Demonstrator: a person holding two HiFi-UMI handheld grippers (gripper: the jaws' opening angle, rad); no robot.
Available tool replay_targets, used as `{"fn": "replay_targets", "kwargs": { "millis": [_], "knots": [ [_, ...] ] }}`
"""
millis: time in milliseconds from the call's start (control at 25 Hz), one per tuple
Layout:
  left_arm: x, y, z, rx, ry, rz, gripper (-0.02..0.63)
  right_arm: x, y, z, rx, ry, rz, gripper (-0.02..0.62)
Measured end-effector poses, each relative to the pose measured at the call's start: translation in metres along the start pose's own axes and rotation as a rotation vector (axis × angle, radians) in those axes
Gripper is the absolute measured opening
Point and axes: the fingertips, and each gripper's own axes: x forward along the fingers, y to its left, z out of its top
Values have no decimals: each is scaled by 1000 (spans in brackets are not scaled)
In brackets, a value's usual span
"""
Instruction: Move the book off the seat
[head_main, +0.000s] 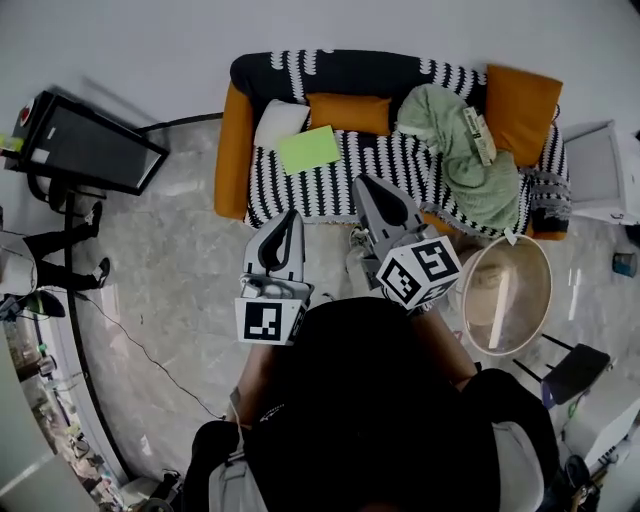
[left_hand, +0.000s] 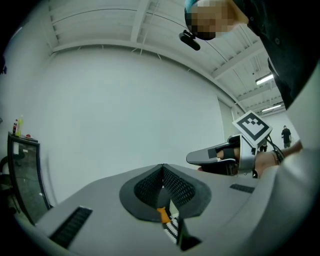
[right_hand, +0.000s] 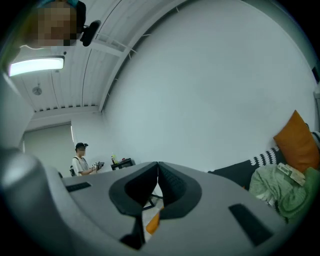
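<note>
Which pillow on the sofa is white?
The small pillow at the sofa's left end, beside the green book. The middle cushion and the right cushion are orange.

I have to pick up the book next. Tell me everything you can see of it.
The book is thin, light green and plain-covered, apparently closed. It lies flat, slightly askew, on the sofa's striped seat, between a white pillow and an orange cushion, close to both. Nothing rests on it.
</note>
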Motion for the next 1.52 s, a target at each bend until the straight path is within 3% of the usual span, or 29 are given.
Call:
{"fn": "replay_targets", "kwargs": {
  "millis": [520, 880, 1280, 1520],
  "knots": [
    [108, 20, 0, -27, -7, 168, 11, 92, -101, 57, -8, 22, 91, 15],
    [122, 39, -9, -16, 68, 225, 11, 124, -105, 47, 16, 61, 128, 15],
    [150, 81, -44, -70, 115, 190, 11, 177, -107, 24, 39, 139, 69, 15],
    [181, 122, -65, -91, 138, 174, 11, 228, -138, 13, 24, 176, -13, 15]
  ]
}}
